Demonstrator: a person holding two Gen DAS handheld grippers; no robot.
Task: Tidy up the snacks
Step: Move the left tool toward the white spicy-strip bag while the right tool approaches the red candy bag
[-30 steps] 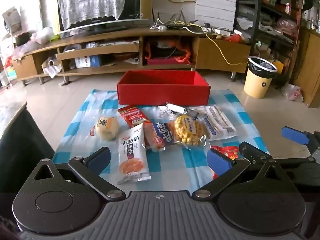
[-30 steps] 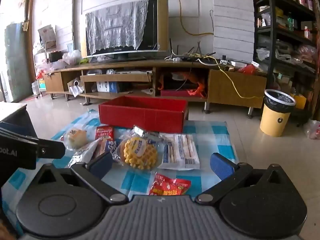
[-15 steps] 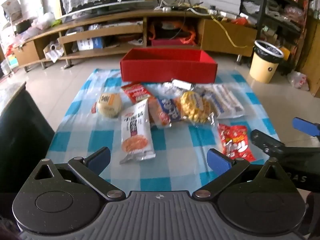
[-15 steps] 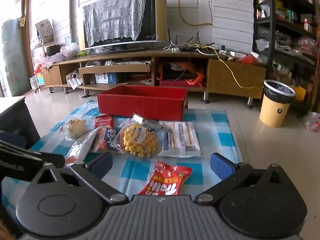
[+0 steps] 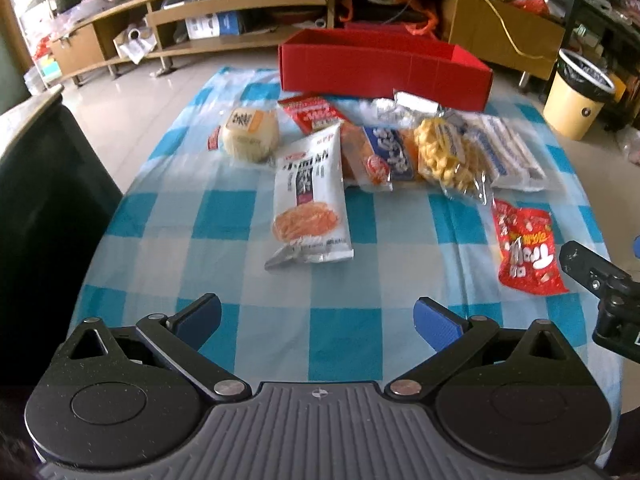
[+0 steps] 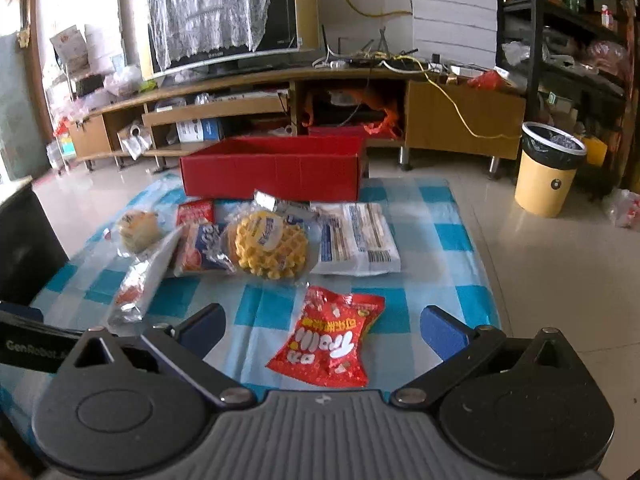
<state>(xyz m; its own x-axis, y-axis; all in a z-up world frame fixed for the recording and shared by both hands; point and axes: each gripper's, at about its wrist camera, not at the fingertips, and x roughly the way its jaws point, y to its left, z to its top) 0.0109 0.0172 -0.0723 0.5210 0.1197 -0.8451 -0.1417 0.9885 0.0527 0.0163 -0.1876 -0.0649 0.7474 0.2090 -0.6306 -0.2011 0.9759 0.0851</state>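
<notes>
On the blue-checked cloth [image 5: 224, 216], loose snacks lie before the red box [image 5: 384, 66], their likely destination. From the left: a round bun [image 5: 250, 136], a white noodle-snack packet [image 5: 310, 196], a waffle pack [image 6: 272, 242], then a red candy bag [image 6: 332, 340] nearest. The left hand-held gripper [image 5: 316, 322] hovers with fingers spread and empty; the right hand-held gripper [image 6: 324, 326], equally wide and empty, frames the candy bag, probably first.

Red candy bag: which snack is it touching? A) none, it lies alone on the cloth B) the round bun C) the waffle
A: the red candy bag lies apart from the other snacks on the checkered cloth, nearer than the waffle, with bare cloth between them.
</notes>
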